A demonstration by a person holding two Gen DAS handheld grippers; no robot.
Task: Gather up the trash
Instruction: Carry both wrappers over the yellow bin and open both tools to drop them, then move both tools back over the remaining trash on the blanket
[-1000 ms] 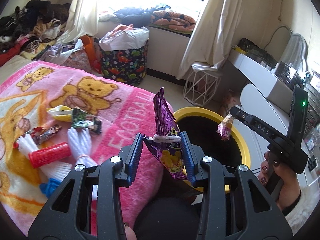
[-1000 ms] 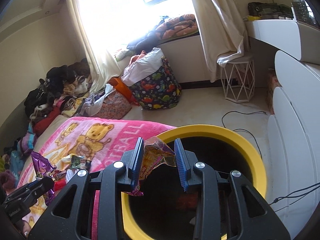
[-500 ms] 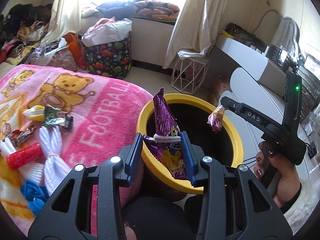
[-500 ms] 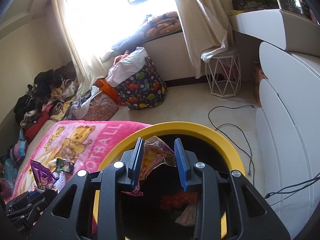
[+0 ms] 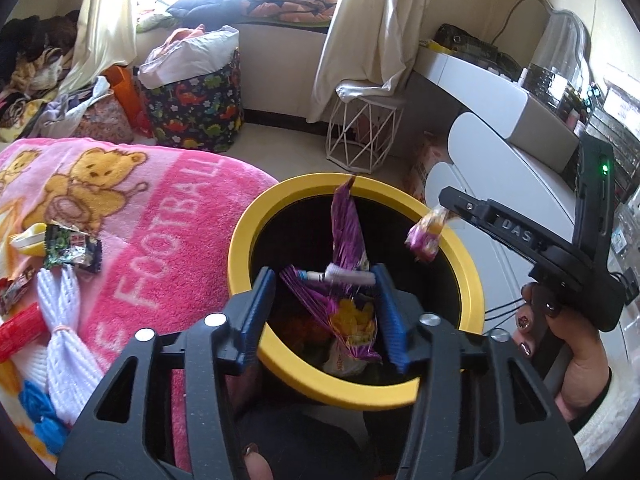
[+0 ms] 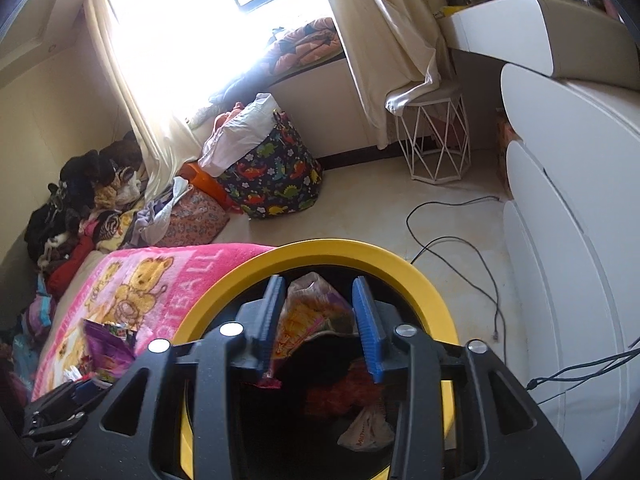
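Note:
A yellow-rimmed black bin (image 5: 240, 248) stands against the pink blanket's edge. My left gripper (image 5: 324, 308) hangs over its mouth with the jaws opening. A purple snack bag (image 5: 348, 240) with a white band stands loose between them, leaning toward the right pad, with a gap at the left pad. My right gripper (image 6: 319, 316) is also over the bin (image 6: 224, 280), its jaws opening around an orange-pink wrapper (image 6: 312, 316) that rests against the left pad. Wrappers (image 6: 364, 428) lie at the bin's bottom. A dark green wrapper (image 5: 72, 248) lies on the blanket.
On the blanket (image 5: 160, 220) lie a red tube (image 5: 18, 330), white yarn bundles (image 5: 64, 320) and a yellow scrap (image 5: 28, 240). A dinosaur-print basket (image 5: 196, 116), a white wire stool (image 5: 364, 136) and a white dresser (image 5: 500, 92) stand beyond. A cable (image 6: 452, 240) trails on the floor.
Both grippers have moved forward and down over the bin. Their jaws have widened, and the purple bag and the orange-pink wrapper now sit loose between the pads.

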